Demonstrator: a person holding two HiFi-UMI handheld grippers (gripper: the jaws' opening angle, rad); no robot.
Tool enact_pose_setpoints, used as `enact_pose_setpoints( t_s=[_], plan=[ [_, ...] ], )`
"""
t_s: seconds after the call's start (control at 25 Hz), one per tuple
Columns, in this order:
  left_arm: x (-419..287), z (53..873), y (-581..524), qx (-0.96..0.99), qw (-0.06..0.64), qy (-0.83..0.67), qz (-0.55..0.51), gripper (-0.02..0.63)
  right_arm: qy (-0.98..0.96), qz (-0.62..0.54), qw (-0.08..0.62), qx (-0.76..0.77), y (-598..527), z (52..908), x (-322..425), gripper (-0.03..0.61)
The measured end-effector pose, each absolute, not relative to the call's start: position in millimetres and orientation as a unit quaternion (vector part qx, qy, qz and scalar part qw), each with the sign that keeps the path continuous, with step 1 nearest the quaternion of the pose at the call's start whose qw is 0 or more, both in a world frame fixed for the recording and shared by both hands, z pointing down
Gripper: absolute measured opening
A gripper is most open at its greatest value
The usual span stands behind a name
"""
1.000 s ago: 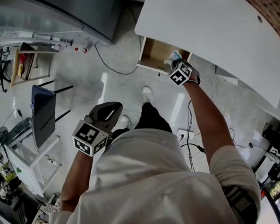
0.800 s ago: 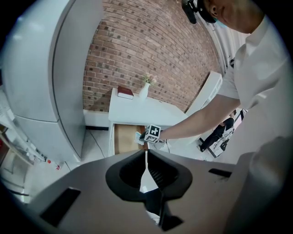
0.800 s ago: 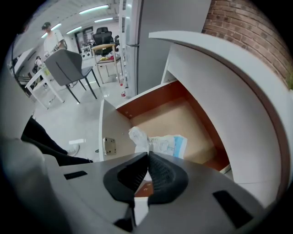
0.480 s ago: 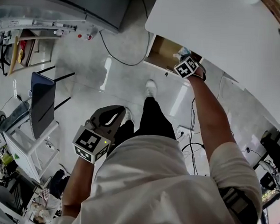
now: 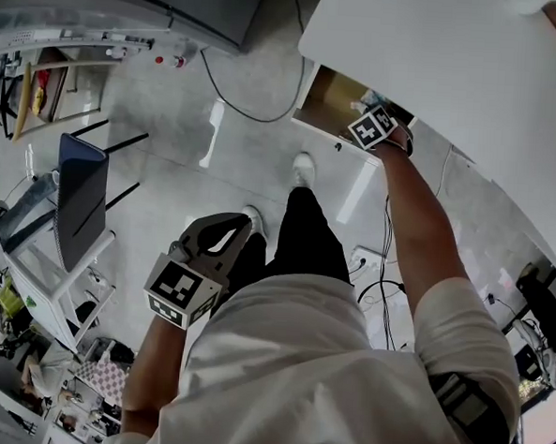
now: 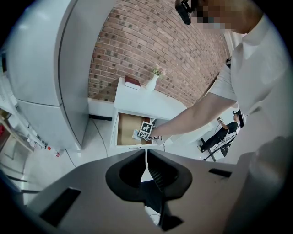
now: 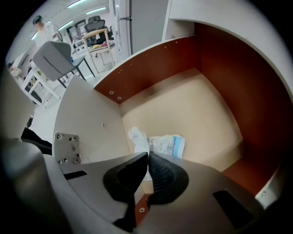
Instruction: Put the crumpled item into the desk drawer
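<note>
Presently, step in hand: letting go of the crumpled white-and-blue paper wrapper [image 7: 160, 142] inside the open wooden desk drawer [image 7: 197, 105]; to my eye the carrying is all but done and only the release is left.
Right gripper [image 7: 148, 156]: sits in the drawer mouth under the white desk top [image 5: 457, 58]; its grey jaws are pressed together on the white end of the wrapper; the blue-printed end sticks out past the tips.
Wrapper against the tool: pinched at the very tips; the bulk of it lies beyond them and a little to the right, over the light drawer floor and near the pale grey panel [image 7: 91, 123] at the drawer's edge; whether it already touches the floor I cannot tell.
Doing it well: I would lower the tips until the paper rests on the floor, then part the jaws wide and draw straight back; so light a wad may cling to a ridged pad, so a clean, full opening matters; keep off the reddish-brown side wall [image 7: 151, 68] on the way out.
Left gripper [image 5: 241, 225]: hangs low by the person's hip, well apart from the drawer; jaws together with nothing between them.
Left to do: perhaps pushing the drawer closed; the task does not ask it.
</note>
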State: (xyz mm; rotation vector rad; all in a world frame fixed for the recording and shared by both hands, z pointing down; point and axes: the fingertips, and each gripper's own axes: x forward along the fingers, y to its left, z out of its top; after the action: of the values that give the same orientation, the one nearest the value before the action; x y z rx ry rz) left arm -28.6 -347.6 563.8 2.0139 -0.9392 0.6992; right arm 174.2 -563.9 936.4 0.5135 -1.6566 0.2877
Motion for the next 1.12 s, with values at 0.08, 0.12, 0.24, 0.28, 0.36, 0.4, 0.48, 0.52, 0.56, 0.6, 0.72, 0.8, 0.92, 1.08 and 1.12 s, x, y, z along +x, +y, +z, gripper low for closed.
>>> enact_pose_setpoints(
  t_s=[0.08,0.12,0.24,0.28,0.36,0.4,0.48,0.52,0.56,0.6,0.72,0.8,0.92,1.08,1.12],
  plan=[
    [-30,566,-346,0.793,0.396,-0.373,0.274,0.031,-0.724,0.132,0.637,0.229,-564,940,176,0.032],
    [-31,567,-345,0.792,0.398,-0.374,0.272,0.031,-0.724,0.135,0.636,0.230,-565,942,176,0.032],
    [-36,571,-342,0.791,0.399,-0.377,0.269,0.032,-0.728,0.140,0.631,0.229,-564,944,172,0.035],
    [-36,571,-342,0.792,0.398,-0.377,0.269,0.031,-0.729,0.140,0.631,0.226,-564,944,171,0.041],
    [-37,571,-341,0.792,0.396,-0.377,0.269,0.031,-0.728,0.138,0.635,0.219,-562,942,172,0.075],
    [-37,570,-340,0.793,0.395,-0.377,0.269,0.031,-0.729,0.135,0.636,0.217,-561,940,172,0.079],
    [-37,566,-337,0.796,0.392,-0.376,0.268,0.031,-0.731,0.129,0.634,0.216,-558,933,171,0.078],
    [-38,564,-335,0.798,0.390,-0.375,0.267,0.031,-0.733,0.126,0.632,0.218,-556,928,170,0.078],
    [-39,561,-333,0.800,0.387,-0.374,0.265,0.031,-0.734,0.124,0.630,0.220,-553,923,169,0.078],
    [-40,558,-330,0.803,0.384,-0.372,0.264,0.031,-0.736,0.121,0.629,0.221,-550,917,167,0.077],
    [-43,547,-324,0.811,0.377,-0.366,0.259,0.031,-0.740,0.114,0.624,0.223,-542,897,162,0.075],
    [-45,540,-320,0.817,0.371,-0.360,0.256,0.031,-0.744,0.109,0.620,0.225,-534,882,159,0.074],
    [-47,529,-309,0.828,0.358,-0.351,0.249,0.032,-0.749,0.107,0.609,0.238,-521,858,158,0.066],
    [-51,512,-287,0.843,0.338,-0.341,0.244,0.031,-0.758,0.099,0.592,0.255,-494,820,154,0.053],
    [-53,507,-280,0.845,0.334,-0.339,0.243,0.031,-0.759,0.100,0.588,0.260,-484,810,152,0.050]
  ],
)
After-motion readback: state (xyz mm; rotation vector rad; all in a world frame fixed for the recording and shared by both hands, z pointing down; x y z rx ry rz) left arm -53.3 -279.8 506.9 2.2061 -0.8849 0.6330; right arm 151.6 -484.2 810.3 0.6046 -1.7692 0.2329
